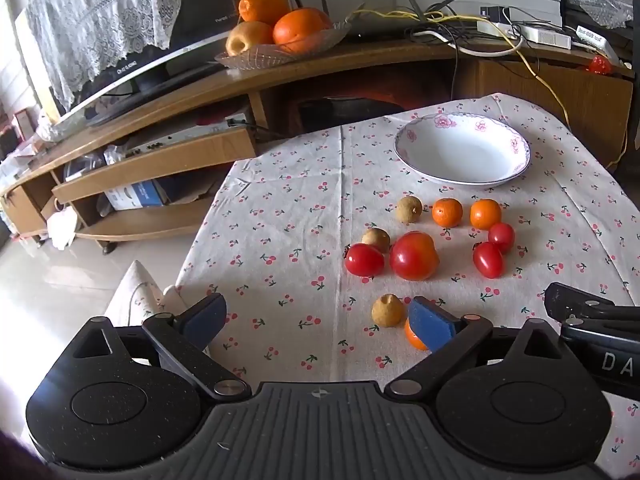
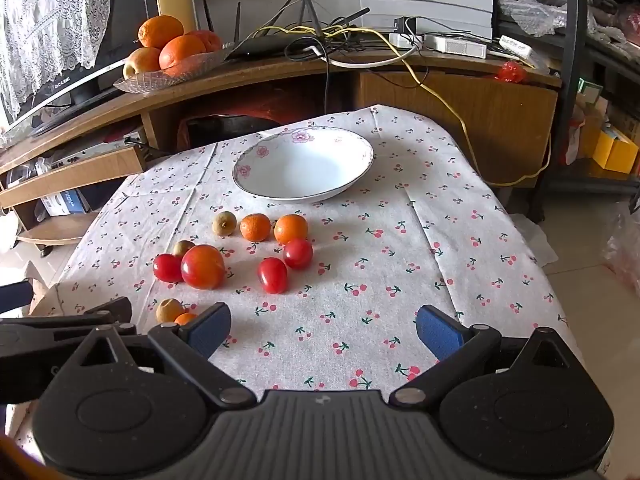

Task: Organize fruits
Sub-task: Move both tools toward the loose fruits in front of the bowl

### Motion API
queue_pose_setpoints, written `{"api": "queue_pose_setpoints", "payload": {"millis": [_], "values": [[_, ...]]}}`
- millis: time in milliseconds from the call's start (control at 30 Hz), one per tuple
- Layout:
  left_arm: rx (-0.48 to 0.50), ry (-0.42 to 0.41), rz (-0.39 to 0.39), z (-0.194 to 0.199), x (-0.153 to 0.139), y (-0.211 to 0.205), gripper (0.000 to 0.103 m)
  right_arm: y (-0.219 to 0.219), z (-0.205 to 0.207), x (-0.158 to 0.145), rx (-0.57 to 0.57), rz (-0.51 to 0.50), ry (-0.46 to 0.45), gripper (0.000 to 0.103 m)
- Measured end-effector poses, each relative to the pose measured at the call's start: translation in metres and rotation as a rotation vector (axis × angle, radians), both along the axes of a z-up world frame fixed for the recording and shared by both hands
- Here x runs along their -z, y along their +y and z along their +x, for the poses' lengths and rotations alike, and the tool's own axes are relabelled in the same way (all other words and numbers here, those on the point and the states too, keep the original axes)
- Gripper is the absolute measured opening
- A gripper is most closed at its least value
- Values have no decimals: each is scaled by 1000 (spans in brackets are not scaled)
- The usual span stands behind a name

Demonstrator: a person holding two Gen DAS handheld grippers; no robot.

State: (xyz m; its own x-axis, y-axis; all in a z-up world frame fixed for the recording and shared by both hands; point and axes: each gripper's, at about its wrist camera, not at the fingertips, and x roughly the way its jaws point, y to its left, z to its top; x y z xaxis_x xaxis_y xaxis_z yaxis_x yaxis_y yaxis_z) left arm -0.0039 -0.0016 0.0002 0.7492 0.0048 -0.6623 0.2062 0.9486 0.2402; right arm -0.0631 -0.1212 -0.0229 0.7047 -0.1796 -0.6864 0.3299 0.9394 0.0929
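Your left tool [image 1: 318, 320] is spread wide and holds nothing, low over the near edge of the tabletop [image 1: 280, 208] with its cherry-print cloth. Your right tool [image 2: 324, 330] is just as wide and also carries nothing, over bare cloth to the right of the fruit.

The white bowl [image 1: 462, 148] with pink flowers on its rim sits at the far side, with no fruit in it. In front of it lie a brown longan [image 1: 409, 209] and two small oranges [image 1: 447, 212] in a row. Nearer you are a large tomato [image 1: 414, 255], a cherry tomato [image 1: 364, 259] touching its left side, and a second longan [image 1: 376, 239] just behind them. Two more cherry tomatoes [image 1: 488, 259] lie together to the right.

Closest to your left tool, a third longan [image 1: 387, 310] rests just beside its right pad [image 1: 430, 322], and that pad partly hides another small orange [image 1: 414, 338].

Beyond the tabletop stands a wooden TV stand [image 2: 280, 72] with a glass dish of oranges [image 2: 168, 52], a router and tangled cables [image 2: 360, 40].
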Motion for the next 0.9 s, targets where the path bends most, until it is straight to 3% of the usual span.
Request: {"api": "queue_pose_setpoints", "payload": {"millis": [900], "values": [[3,57,-6,3,5,8,94,4,3,8,-32,-6,27,101]]}}
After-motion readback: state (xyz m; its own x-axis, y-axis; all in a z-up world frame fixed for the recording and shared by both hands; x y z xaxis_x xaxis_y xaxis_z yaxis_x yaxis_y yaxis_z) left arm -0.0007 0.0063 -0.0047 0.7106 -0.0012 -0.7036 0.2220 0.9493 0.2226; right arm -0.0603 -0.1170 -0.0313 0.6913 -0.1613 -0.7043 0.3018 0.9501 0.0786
